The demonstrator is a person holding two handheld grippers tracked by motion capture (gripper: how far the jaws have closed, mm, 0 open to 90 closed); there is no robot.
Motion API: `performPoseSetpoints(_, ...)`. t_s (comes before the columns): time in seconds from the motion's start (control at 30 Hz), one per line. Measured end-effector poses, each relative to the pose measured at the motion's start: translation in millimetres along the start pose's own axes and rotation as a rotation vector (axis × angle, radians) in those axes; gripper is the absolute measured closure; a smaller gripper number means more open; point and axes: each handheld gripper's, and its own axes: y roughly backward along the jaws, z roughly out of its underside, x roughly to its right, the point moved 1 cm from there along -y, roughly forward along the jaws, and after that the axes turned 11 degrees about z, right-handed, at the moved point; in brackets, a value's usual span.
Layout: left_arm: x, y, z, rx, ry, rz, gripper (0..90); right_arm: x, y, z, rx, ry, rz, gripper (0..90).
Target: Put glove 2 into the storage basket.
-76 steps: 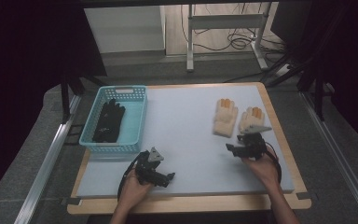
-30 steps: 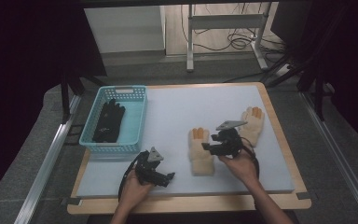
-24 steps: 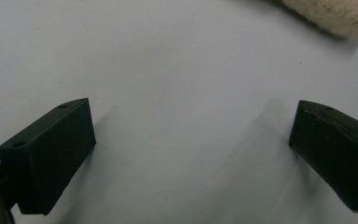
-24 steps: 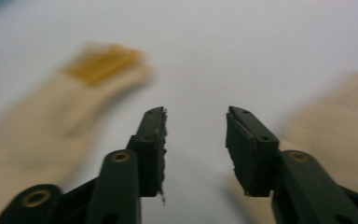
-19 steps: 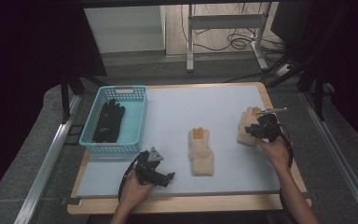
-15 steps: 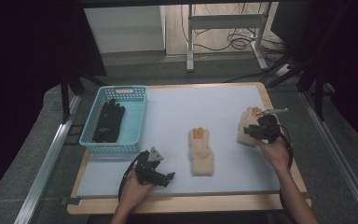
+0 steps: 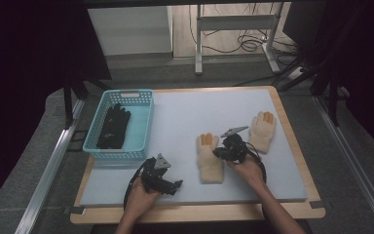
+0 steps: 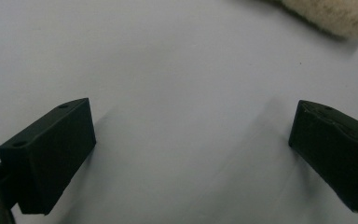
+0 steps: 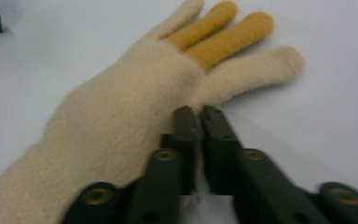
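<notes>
1. A cream glove (image 7: 209, 160) with orange fingertips is being pinched at its edge by the right gripper (image 7: 222, 152), in the middle of the white mat (image 7: 185, 117).
2. In the right gripper view, the jaws are being pressed nearly together on a fold of fleece at the side of the cream glove (image 9: 121, 121), just below the fingers; they have just been closing.
3. The left gripper (image 7: 174, 184) is being held at the near edge of the mat, its jaws spread wide over bare mat with nothing between them.
4. The second cream glove (image 7: 263, 130) is lying flat just beyond the right hand.
5. A black glove (image 7: 113, 126) is resting in the blue basket (image 7: 126, 93).
6. The glove is being judged soft, light and limp: it will likely droop and may slip from a thin pinch, so more fabric at the palm or cuff should be taken.
</notes>
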Motion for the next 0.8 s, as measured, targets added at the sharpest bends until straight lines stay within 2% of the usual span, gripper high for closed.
performPoseSetpoints(0.07, -0.1, 0.0, 0.0, 0.0, 0.0, 0.0, 0.9, -6.9, 3.4, -1.6, -0.006, 0.034, 0.042, 87.8)
performPoseSetpoints(0.1, 0.0, 0.1, 0.0, 0.0, 0.0, 0.0, 0.9, -9.3, 6.4, -3.4, -0.009, 0.041, 0.041, 87.9)
performPoseSetpoints(0.23, -0.1, 0.1, 0.0, 0.0, -0.001, 0.0, 0.9, -13.9, 34.5, -14.7, 0.075, 0.04, 0.041, 87.3)
performPoseSetpoints(0.27, -0.3, 0.1, -0.1, -0.001, -0.004, -0.002, 0.9, -13.4, 40.9, -16.7, 0.093, 0.034, 0.058, 86.4)
performPoseSetpoints(0.3, -0.2, 0.1, -0.1, 0.0, -0.003, -0.002, 0.9, -11.2, 44.9, -17.6, 0.102, 0.032, 0.079, 85.1)
performPoseSetpoints(0.37, 0.0, 0.0, 0.0, 0.0, -0.001, 0.0, 0.9, -4.0, 43.5, -16.1, 0.055, 0.027, 0.119, 73.5)
performPoseSetpoints(0.4, 0.0, 0.0, 0.0, 0.0, -0.001, -0.001, 0.9, 1.2, 41.6, -13.5, 0.043, 0.025, 0.136, 72.2)
performPoseSetpoints(0.47, 0.0, 0.0, 0.0, 0.0, -0.001, 0.0, 0.9, 13.1, 41.4, -6.8, 0.038, 0.006, 0.143, 69.1)
performPoseSetpoints(0.57, 0.0, 0.0, 0.0, 0.0, 0.0, 0.0, 0.9, 35.7, 48.6, 2.9, 0.05, -0.032, 0.179, 68.5)
performPoseSetpoints(0.63, 0.0, 0.0, 0.0, 0.0, 0.0, 0.0, 0.9, 58.6, 53.5, 9.0, 0.045, -0.079, 0.192, 69.2)
performPoseSetpoints(0.8, -0.2, 0.0, -0.1, -0.001, -0.001, 0.0, 0.9, 115.9, 61.1, 23.0, 0.014, -0.18, 0.271, 76.0)
